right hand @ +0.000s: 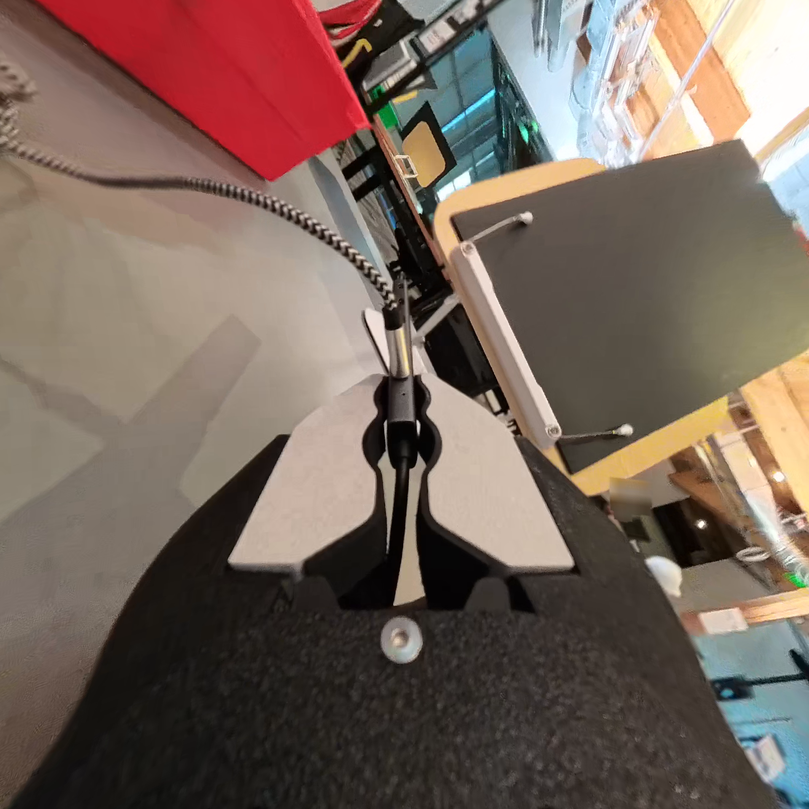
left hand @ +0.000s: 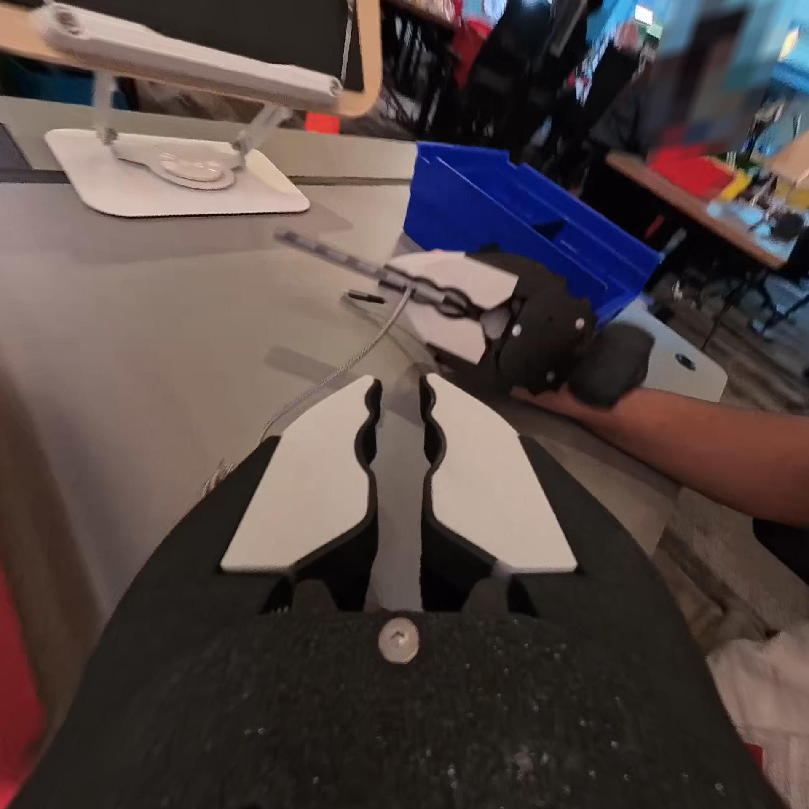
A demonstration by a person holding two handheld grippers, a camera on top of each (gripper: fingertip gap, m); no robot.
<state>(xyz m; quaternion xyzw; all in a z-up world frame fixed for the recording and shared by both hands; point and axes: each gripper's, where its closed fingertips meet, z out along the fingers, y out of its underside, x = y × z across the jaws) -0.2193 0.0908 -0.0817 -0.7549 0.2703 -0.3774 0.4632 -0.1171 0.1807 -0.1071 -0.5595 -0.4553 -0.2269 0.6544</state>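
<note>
My right gripper point(right hand: 400, 387) is shut on a dark grey adapter point(right hand: 400, 407) with a black cord running back between the fingers. A silver plug point(right hand: 399, 346) on a braided cable point(right hand: 262, 205) sits in the adapter's front end. The left wrist view shows the right gripper point(left hand: 407, 291) held by a person's hand over the grey table point(left hand: 153, 328), with the braided cable point(left hand: 372, 350) hanging from it. My left gripper point(left hand: 400, 387) is open and empty, just short of the right gripper, above the cable.
A blue plastic bin point(left hand: 525, 210) stands behind the right gripper. A white laptop stand point(left hand: 175, 175) is at the back left, also seen in the right wrist view point(right hand: 503, 341). A red box point(right hand: 219, 65) lies on the table. A person's forearm point(left hand: 678, 446) reaches in from the right. The gap from one gripper's tips to the other's is roughly 15 cm.
</note>
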